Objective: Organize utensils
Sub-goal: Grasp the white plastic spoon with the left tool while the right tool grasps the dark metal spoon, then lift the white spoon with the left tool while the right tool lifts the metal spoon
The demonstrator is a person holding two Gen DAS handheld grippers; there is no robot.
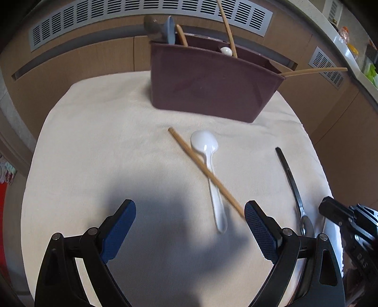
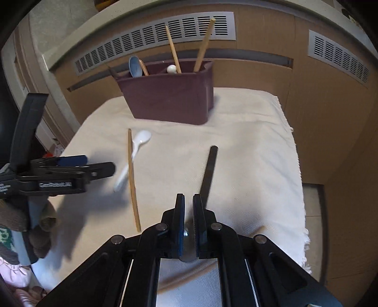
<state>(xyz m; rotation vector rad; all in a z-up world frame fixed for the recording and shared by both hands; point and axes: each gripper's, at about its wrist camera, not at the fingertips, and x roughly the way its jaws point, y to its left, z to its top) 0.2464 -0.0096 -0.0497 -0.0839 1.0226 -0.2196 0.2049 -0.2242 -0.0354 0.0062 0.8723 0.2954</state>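
A maroon utensil holder stands at the far side of a cream cloth and holds chopsticks and spoons. A white plastic spoon lies on the cloth with a wooden chopstick across it. My left gripper is open and empty, just short of the spoon's handle. My right gripper is shut on a metal spoon near its bowl; the dark handle points toward the holder.
The cloth covers a small table with drop-offs left and right. A wooden wall with vent grilles stands behind. Another chopstick lies blurred under my right gripper.
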